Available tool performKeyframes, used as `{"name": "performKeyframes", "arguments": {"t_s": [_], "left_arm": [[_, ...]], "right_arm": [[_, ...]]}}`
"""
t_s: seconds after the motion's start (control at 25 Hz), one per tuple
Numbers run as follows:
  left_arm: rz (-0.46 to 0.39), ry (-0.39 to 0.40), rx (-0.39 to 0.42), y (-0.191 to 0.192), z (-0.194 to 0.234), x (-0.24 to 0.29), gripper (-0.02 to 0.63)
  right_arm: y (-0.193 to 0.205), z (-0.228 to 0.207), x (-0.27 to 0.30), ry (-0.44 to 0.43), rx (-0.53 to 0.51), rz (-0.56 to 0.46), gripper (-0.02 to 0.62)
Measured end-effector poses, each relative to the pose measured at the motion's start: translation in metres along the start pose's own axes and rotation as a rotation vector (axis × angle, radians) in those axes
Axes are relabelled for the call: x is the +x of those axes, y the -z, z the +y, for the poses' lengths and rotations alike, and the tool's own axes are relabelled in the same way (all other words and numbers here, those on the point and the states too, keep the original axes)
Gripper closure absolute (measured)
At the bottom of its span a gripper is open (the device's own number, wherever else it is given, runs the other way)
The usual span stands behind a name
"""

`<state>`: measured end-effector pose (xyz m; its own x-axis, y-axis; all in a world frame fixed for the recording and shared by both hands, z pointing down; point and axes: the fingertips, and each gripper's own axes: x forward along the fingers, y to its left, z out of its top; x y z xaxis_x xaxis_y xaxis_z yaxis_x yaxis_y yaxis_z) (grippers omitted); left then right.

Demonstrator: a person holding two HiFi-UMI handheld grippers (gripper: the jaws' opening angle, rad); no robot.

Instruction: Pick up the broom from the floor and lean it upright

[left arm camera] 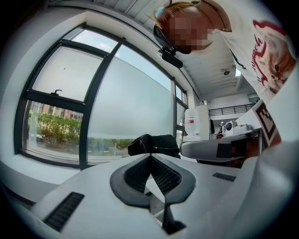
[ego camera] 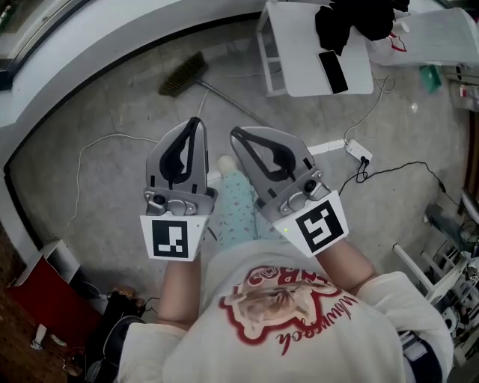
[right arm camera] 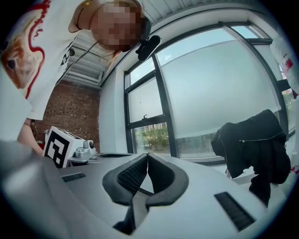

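The broom [ego camera: 184, 74] lies flat on the grey floor at the upper left of the head view. Its brown bristle head is by the curved white ledge, and its thin handle [ego camera: 224, 101] runs down to the right, passing out of sight behind the right gripper. My left gripper [ego camera: 196, 122] and right gripper [ego camera: 235, 134] are held side by side above the floor, short of the broom and apart from it. Both pairs of jaws meet at the tips with nothing between them, as the left gripper view [left arm camera: 150, 157] and the right gripper view [right arm camera: 147, 155] confirm.
A white table [ego camera: 299, 75] stands beyond the grippers with a black phone [ego camera: 333, 71] and dark clothing [ego camera: 352, 22] on it. Cables and a white power strip [ego camera: 359, 153] lie on the floor at right. A red box [ego camera: 45, 292] sits at lower left. Metal frames crowd the right edge.
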<state>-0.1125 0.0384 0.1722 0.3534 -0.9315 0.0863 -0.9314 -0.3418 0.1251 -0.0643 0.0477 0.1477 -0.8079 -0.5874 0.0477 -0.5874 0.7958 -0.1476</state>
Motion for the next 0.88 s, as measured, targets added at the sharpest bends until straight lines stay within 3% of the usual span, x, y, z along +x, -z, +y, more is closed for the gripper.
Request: {"name": "performKeyframes", "arguments": {"t_s": [0.36, 0.64, 0.88], "left_arm": [[0.094, 0.007, -0.043, 0.113, 0.014, 0.038, 0.584], [0.131, 0.134, -0.04, 0.189, -0.02, 0.081, 0.584], [0.155, 0.21, -0.022, 0.26, -0.057, 0.105, 0.584]], "right_arm": [[0.127, -0.065, -0.015, 0.061, -0.041, 0.124, 0.571], [0.216, -0.102, -0.061, 0.154, -0.029, 0.215, 0.571], [0.274, -0.138, -0.09, 0.197, -0.028, 0.226, 0.571]]}}
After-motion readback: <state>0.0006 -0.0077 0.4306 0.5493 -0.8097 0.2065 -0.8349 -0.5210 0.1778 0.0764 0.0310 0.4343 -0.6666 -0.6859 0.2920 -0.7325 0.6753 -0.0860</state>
